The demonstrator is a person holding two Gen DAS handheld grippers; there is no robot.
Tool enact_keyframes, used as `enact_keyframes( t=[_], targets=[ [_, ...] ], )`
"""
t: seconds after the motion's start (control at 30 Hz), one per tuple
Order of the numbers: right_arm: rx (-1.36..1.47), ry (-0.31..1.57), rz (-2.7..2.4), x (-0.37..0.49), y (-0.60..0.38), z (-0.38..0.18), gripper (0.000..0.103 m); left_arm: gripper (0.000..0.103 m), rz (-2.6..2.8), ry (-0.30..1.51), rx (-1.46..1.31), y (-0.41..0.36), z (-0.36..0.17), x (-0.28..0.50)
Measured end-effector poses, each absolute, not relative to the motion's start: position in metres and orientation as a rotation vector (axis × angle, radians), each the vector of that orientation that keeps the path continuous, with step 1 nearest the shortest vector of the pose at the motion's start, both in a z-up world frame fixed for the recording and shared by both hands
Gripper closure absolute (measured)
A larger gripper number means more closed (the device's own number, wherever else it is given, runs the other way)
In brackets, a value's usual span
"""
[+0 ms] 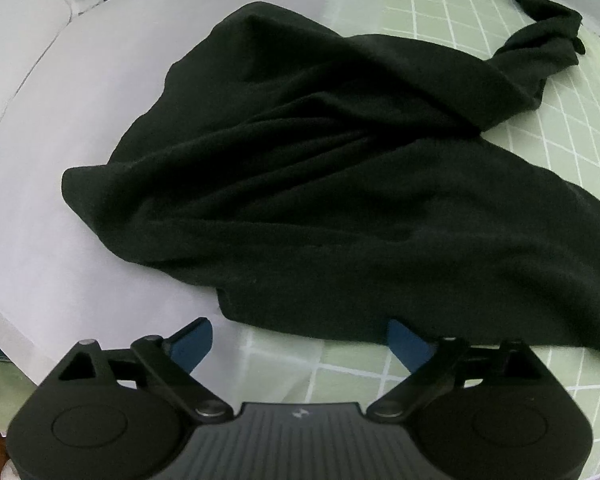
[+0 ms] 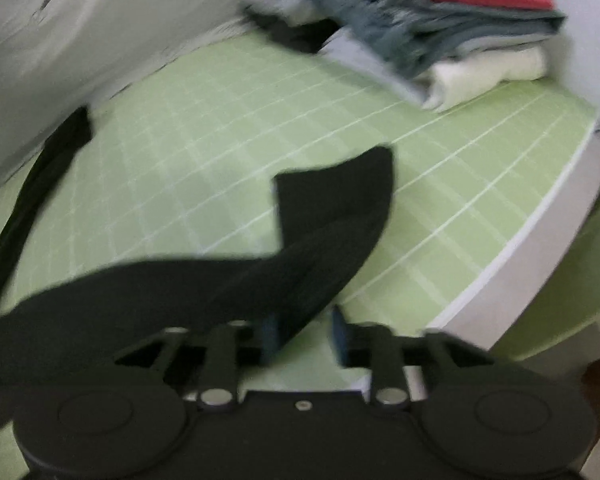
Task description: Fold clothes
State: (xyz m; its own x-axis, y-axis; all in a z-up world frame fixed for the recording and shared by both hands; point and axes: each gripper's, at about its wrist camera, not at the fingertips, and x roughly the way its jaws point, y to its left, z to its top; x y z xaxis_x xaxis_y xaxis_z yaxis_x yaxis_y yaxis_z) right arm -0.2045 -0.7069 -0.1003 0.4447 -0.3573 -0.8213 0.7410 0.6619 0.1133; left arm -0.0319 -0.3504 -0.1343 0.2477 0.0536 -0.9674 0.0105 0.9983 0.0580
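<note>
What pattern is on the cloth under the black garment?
Light green with a white grid: the sheet, clearest in the right wrist view.

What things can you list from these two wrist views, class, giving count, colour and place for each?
crumpled black cloth garment: one, black, spread over both surfaces.
green grid-lined mat: one, light green with white lines, under the garment.
pale grey sheet: one, grey-white, left of the mat.
stack of folded clothes: one pile, red, teal, grey and cream, mat's far corner.
left gripper: one, black with blue fingers, open at the garment's near edge.
right gripper: one, black, fingers apart, garment between them.
</note>
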Motion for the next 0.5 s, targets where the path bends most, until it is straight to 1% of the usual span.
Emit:
enact_keyframes(
  t=[0.07,0.1,0.17,0.27,0.37,0.43,0.5],
  targets=[
    [0.523,0.848,-0.748,-0.206,-0.717,-0.101,0.051,0.008,0.032,1.319,0.072,-0.352,-0.134,-0.033],
    [0.535,0.845,-0.759,-0.206,-0.725,-0.102,0.045,0.008,0.032,1.318,0.084,-0.354,-0.134,-0.033],
    [0.553,0.828,-0.775,-0.205,-0.739,-0.104,0.041,0.008,0.034,1.313,0.110,-0.358,-0.132,-0.032],
    [0.557,0.806,-0.801,-0.200,-0.758,-0.106,0.030,0.008,0.038,1.305,0.141,-0.363,-0.132,-0.032],
    [0.554,0.804,-0.829,-0.192,-0.774,-0.111,0.028,0.008,0.046,1.299,0.155,-0.366,-0.131,-0.033],
    [0.561,0.805,-0.831,-0.186,-0.781,-0.115,0.029,0.008,0.050,1.297,0.160,-0.367,-0.131,-0.034],
    [0.572,0.806,-0.827,-0.181,-0.787,-0.119,0.036,0.008,0.055,1.296,0.161,-0.368,-0.131,-0.034]
  ],
)
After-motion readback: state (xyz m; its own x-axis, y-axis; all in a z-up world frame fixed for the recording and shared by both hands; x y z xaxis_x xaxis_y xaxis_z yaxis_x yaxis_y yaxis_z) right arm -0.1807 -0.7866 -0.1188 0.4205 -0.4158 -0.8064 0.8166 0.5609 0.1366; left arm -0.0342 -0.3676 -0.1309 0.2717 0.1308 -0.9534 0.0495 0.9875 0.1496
